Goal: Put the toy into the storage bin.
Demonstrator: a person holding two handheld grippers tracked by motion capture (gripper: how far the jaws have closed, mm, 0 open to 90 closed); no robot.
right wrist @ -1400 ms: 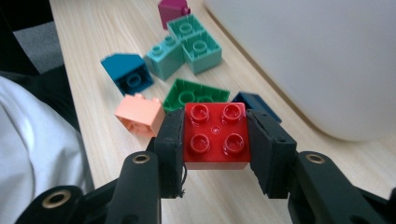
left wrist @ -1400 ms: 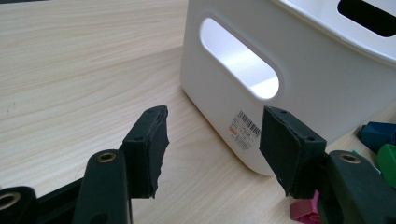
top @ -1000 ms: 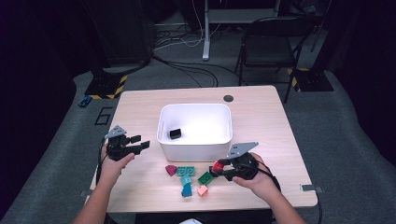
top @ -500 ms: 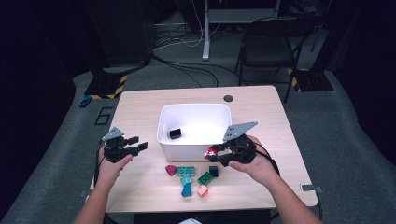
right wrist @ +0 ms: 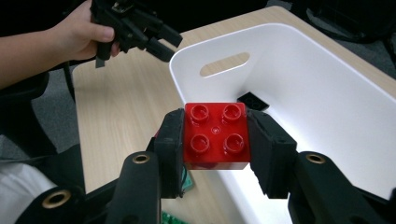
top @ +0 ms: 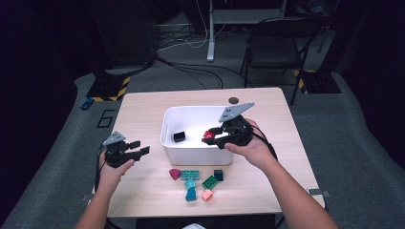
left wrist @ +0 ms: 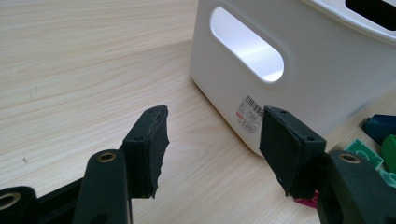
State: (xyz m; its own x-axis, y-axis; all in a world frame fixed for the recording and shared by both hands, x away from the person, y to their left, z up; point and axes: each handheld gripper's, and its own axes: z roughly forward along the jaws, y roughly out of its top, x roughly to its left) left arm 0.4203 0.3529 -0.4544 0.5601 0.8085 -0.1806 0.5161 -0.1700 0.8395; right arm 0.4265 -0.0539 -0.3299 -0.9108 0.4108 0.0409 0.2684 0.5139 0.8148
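Note:
My right gripper (top: 213, 136) (right wrist: 216, 140) is shut on a red four-stud brick (right wrist: 215, 135) (top: 209, 136) and holds it above the near rim of the white bin (top: 197, 153) (right wrist: 299, 84). A black brick (top: 179, 136) (right wrist: 251, 101) lies on the bin's floor at its left end. My left gripper (top: 139, 149) (left wrist: 212, 142) stands open over the table left of the bin (left wrist: 289, 42), nothing between its jaws. Loose bricks lie in front of the bin: a magenta one (top: 175, 173), a teal plate (top: 190, 174), a green one (top: 209, 182), a dark blue one (top: 218, 174), a blue one (top: 191, 194) and a salmon one (top: 207, 194).
The wooden table (top: 143, 112) has bare room left of and behind the bin. A small dark disc (top: 233, 100) lies near the far edge. A folding chair (top: 277, 43) and cables stand on the floor beyond the table.
My right gripper has lifted the red brick off the table from beside the loose pile and carried it up and forward over the bin's near rim. The left gripper has hardly moved.

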